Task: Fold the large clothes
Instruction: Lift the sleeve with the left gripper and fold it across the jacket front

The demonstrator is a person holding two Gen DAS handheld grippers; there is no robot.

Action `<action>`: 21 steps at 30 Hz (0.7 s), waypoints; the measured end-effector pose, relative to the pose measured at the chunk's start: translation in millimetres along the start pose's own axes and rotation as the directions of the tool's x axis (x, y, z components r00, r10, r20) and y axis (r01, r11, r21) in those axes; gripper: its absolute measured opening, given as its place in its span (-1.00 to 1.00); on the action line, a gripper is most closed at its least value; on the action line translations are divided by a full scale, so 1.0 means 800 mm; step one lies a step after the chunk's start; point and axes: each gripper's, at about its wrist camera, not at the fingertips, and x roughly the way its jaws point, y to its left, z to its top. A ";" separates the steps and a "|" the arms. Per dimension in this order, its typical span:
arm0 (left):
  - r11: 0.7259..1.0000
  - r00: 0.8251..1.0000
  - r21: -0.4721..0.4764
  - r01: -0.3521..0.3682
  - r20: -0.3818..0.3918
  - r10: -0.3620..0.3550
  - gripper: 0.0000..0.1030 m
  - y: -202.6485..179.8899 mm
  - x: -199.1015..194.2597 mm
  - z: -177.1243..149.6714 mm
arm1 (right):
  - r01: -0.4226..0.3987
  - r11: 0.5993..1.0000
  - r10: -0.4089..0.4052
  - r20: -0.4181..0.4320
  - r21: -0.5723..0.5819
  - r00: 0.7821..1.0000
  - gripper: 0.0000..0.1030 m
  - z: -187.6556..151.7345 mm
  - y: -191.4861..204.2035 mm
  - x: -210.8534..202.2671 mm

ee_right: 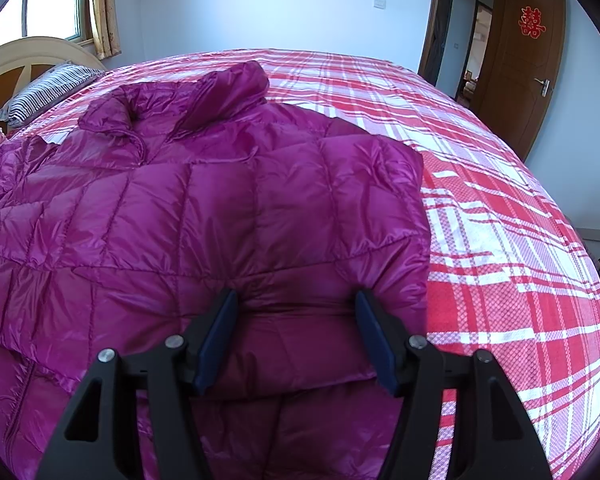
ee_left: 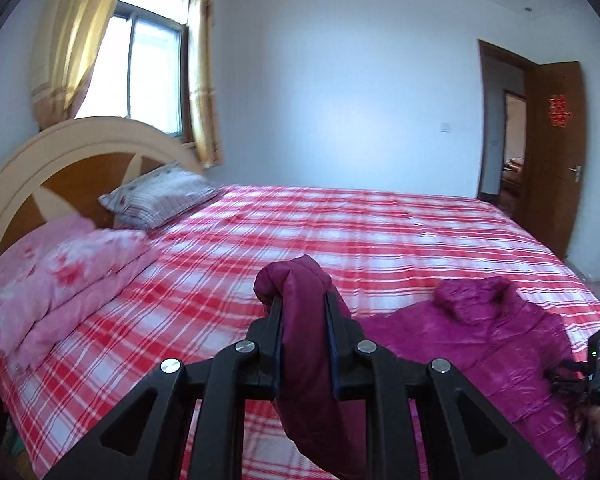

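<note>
Here the left gripper (ee_left: 303,300) is clamped on a fold of the magenta quilted jacket (ee_right: 204,200), the cloth bunching over its fingertips and hanging down between the jaws, above the red plaid bedspread (ee_left: 340,232). The rest of the jacket lies spread on the bed to that gripper's right. The right gripper (ee_right: 296,300) stands with its jaws well apart, both tips pressing against the puffy cloth and a fold of the jacket lying between them; whether it truly grips I cannot tell. Ahead and left of both grippers, a striped pillow (ee_left: 160,196) leans on the headboard (ee_left: 60,152), a pink floral quilt (ee_left: 60,280) beside it.
</note>
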 end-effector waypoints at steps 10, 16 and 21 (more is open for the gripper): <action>0.967 0.976 0.136 0.217 -0.003 -0.218 -0.66 -0.149 0.009 0.019 | -0.012 1.000 0.012 0.004 0.003 1.000 0.30 0.000 -0.001 -0.002; 0.928 0.944 0.177 0.329 -0.091 -0.317 -0.66 -0.246 0.042 -0.019 | -0.030 0.999 0.030 0.009 0.011 1.000 0.35 -0.001 -0.003 -0.003; 0.901 0.917 0.198 0.385 -0.191 -0.350 -0.66 -0.321 0.078 -0.071 | -0.041 0.999 0.041 0.012 0.015 0.999 0.37 -0.001 -0.004 -0.003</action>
